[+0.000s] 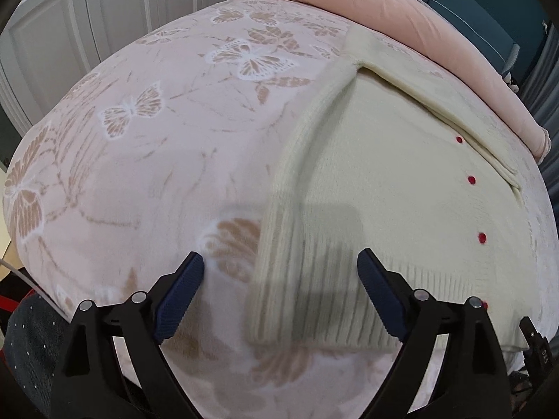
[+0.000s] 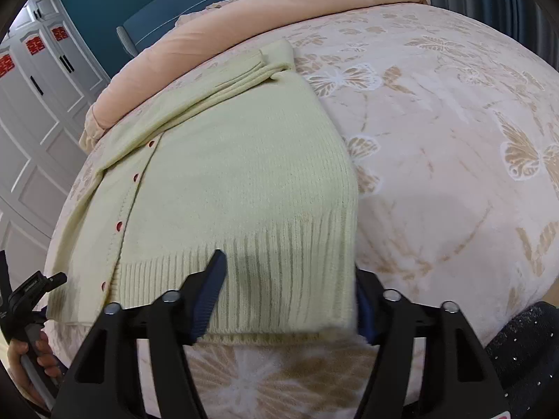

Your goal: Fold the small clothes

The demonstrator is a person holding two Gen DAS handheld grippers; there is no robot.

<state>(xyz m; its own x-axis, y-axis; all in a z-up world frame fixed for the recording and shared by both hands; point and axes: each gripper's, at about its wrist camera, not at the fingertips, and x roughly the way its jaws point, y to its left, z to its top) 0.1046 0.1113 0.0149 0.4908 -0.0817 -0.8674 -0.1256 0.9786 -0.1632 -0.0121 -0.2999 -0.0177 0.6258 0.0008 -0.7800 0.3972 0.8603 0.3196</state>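
Note:
A cream knit cardigan [image 1: 394, 181] with small red buttons lies flat on the bed, its sleeves folded across the body. It also shows in the right wrist view [image 2: 237, 181]. My left gripper [image 1: 281, 269] is open, low over the ribbed hem [image 1: 314, 300] at the cardigan's left corner, with a folded sleeve between the fingers. My right gripper [image 2: 290, 276] is open over the hem's right corner [image 2: 297, 279]; its right finger is half hidden behind the fabric edge.
The bed has a pink blanket with butterfly print [image 1: 139, 160], also seen in the right wrist view [image 2: 436, 139]. A long pink bolster [image 2: 244, 24] lies along the far edge. White wardrobe doors [image 2: 31, 111] stand at the left.

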